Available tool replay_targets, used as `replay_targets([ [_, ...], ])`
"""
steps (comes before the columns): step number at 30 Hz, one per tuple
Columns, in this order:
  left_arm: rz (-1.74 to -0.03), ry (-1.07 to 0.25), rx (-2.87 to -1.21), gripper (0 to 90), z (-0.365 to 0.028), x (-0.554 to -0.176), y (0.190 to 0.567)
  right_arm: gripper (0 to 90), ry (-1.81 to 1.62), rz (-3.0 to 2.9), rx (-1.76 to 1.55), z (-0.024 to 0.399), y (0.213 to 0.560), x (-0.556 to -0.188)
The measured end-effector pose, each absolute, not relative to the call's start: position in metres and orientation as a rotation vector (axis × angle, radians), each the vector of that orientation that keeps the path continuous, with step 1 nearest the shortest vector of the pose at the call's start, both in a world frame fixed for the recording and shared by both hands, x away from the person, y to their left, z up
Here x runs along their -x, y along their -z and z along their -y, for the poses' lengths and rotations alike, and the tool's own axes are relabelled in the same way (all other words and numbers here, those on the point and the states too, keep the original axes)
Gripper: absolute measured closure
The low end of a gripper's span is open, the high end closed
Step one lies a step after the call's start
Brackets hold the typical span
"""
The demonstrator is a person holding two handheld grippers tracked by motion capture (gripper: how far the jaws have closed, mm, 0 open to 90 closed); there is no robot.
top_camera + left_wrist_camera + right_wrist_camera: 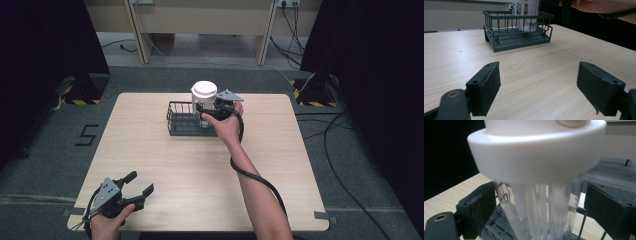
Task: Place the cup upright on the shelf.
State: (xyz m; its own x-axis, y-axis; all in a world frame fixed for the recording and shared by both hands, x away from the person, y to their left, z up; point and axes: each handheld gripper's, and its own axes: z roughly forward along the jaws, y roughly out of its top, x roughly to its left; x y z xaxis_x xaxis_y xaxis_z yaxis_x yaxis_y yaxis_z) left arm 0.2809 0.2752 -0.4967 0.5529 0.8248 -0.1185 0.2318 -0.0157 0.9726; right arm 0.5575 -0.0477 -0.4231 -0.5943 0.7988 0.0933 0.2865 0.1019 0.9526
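A clear plastic cup [204, 95] with a white lid [536, 157] stands upright in the right part of a dark wire basket [176, 123] at the far middle of the wooden table [200, 175]. My right gripper [206, 111] is at the cup, its pads [482, 207] on either side of the clear wall with small gaps, open. Near the table's front left corner, my left gripper [141, 182] is held open with nothing between its jaws. In the left gripper view [537, 80] it faces the basket [519, 41], with the cup [532, 15] inside.
The basket's left part holds nothing. The right gripper's black cable [255, 177] trails along the forearm across the table. Cables [345, 130] lie on the grey floor at right, and dark curtains stand on both sides.
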Motion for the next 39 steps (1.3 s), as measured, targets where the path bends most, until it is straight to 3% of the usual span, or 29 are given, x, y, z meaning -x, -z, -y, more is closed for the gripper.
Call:
replay_targets([
  [39, -0.929, -0.601, -1.559, 18.5, -0.273, -0.280, 0.497, 11.9, -1.526, -1.939, -1.015, 0.080, 0.416, -0.505],
])
